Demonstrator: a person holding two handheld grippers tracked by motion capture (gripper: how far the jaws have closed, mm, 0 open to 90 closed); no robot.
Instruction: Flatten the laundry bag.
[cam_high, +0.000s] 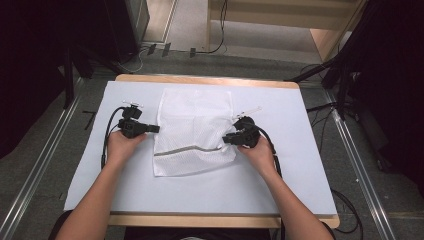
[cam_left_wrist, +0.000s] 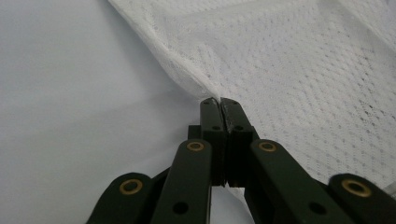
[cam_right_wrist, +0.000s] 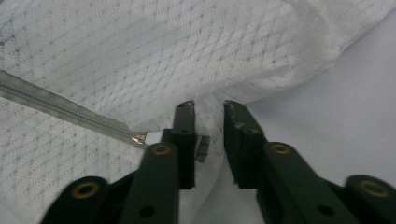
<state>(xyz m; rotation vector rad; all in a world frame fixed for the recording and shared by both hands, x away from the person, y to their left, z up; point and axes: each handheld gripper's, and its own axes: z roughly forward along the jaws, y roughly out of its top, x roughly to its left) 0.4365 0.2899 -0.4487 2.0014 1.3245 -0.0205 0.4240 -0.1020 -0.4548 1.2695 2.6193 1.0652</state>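
From my remote station: the mesh bag (cam_high: 194, 131) lies at the centre of the table (cam_high: 300, 165). My left gripper (cam_high: 156, 129) sits at its 9 o'clock edge, my right gripper (cam_high: 226, 139) at its 3 o'clock edge, beside the zipper (cam_high: 187, 150) end.

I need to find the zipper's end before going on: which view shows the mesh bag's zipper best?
The right gripper view: the zipper runs in close and sharp, ending just beside the right gripper, whose jaws stand apart. The high view shows it as a thin grey line across the mesh bag. The left gripper view shows mesh at the shut left gripper.
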